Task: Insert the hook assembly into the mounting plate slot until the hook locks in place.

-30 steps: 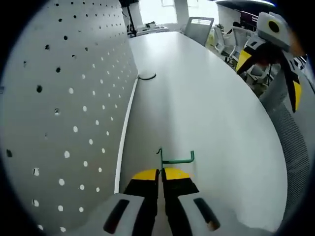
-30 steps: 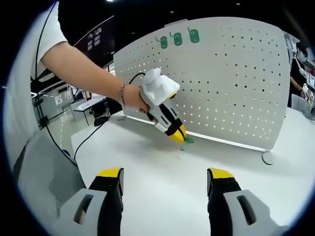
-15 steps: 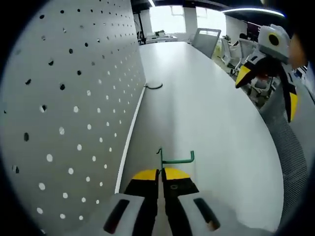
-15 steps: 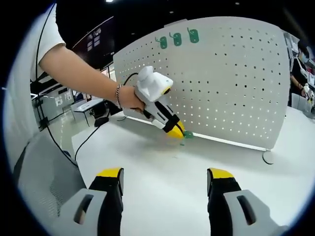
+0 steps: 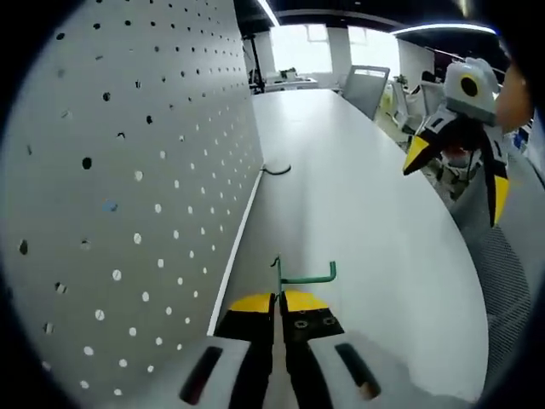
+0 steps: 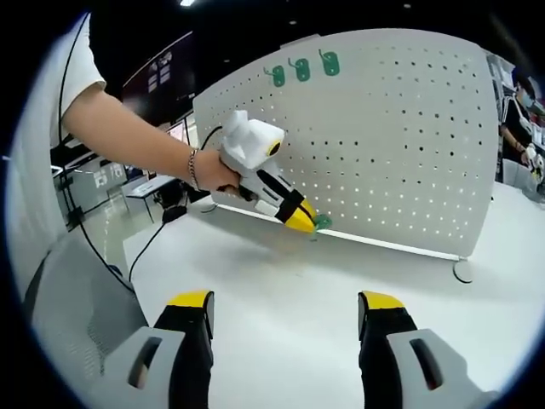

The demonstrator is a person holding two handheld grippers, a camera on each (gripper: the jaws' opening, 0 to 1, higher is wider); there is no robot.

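White table (image 6: 281, 290) by the pegboard (image 6: 400, 136): left gripper (image 5: 278, 300) pinches the green hook (image 5: 302, 274), not yet in; right gripper (image 6: 285, 324) empty, fingers apart

- The green hook (image 5: 302, 274) is a thin bent wire rod with an upturned tip, clamped at its base between closed yellow-tipped jaws and lifted off the white table, near the board's lower edge.
- The mounting plate (image 6: 400, 136) is a white perforated pegboard standing upright, slightly curved, three green hooks (image 6: 301, 69) along its top-left.
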